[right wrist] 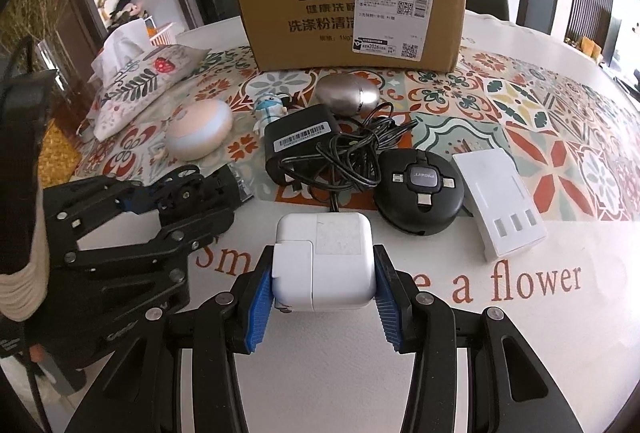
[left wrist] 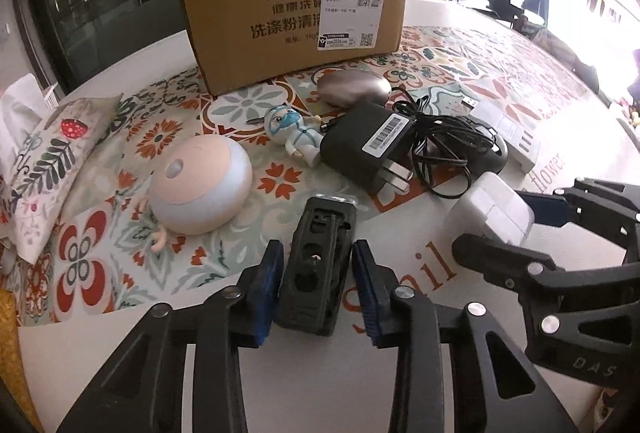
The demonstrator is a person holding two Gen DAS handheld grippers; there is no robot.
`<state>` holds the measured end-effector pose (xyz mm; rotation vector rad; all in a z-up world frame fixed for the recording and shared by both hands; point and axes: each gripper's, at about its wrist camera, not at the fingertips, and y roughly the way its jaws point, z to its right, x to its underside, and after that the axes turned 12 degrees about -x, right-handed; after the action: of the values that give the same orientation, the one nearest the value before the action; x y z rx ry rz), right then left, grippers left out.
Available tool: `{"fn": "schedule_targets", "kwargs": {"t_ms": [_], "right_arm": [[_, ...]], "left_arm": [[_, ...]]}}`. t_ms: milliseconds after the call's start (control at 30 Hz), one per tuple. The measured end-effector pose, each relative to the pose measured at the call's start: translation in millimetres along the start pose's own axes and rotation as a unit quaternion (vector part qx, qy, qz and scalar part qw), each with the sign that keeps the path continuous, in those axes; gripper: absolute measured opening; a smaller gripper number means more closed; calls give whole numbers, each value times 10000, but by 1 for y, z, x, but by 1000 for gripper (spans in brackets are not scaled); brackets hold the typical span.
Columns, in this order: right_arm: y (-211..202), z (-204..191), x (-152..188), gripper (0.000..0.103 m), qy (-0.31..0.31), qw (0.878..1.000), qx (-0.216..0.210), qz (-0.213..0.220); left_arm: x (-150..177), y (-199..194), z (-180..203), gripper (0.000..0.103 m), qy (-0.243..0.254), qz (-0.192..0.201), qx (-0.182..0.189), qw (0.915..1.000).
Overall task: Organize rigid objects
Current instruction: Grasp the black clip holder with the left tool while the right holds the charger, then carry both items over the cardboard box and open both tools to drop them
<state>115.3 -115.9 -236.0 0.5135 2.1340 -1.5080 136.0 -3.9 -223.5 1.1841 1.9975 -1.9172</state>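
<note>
A white charger is clamped between the blue pads of the right gripper at the near edge of the table, its folded plug facing 9 o'clock. In the left wrist view, a black bracket is seen standing between the fingers of the left gripper; the left pad is pressed to it, while whether the right pad bears on it cannot be told. The two grippers are set side by side, the left at 9 o'clock of the right. Just beyond the charger, at 1 o'clock, a round black cable reel is laid flat, and a white block with three slots is placed beside it at 3 o'clock. At 12 o'clock of the charger, a black adapter is seen with its tangled cord draped over it and touching the reel. Farther at 10 o'clock, a pink-topped dome is rested on the patterned cloth, with a small masked figurine lying between dome and adapter. A silver egg is set behind the adapter. At the back, a cardboard box with a shipping label is stood upright at 12 o'clock, and a floral tissue cover is lying at 10 o'clock near the table's far left edge.
</note>
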Motion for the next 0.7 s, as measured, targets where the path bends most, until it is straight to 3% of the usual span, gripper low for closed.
{"fn": "schedule_targets", "kwargs": {"t_ms": [400, 700], "right_arm": [[-16, 2, 0, 46, 34, 10000, -87, 20], [-53, 1, -12, 46, -102, 9996, -206, 157]], "left_arm": [[-1, -22, 1, 29, -411, -49, -25, 9991], [-23, -61, 5, 29, -752, 58, -159, 9970]]}}
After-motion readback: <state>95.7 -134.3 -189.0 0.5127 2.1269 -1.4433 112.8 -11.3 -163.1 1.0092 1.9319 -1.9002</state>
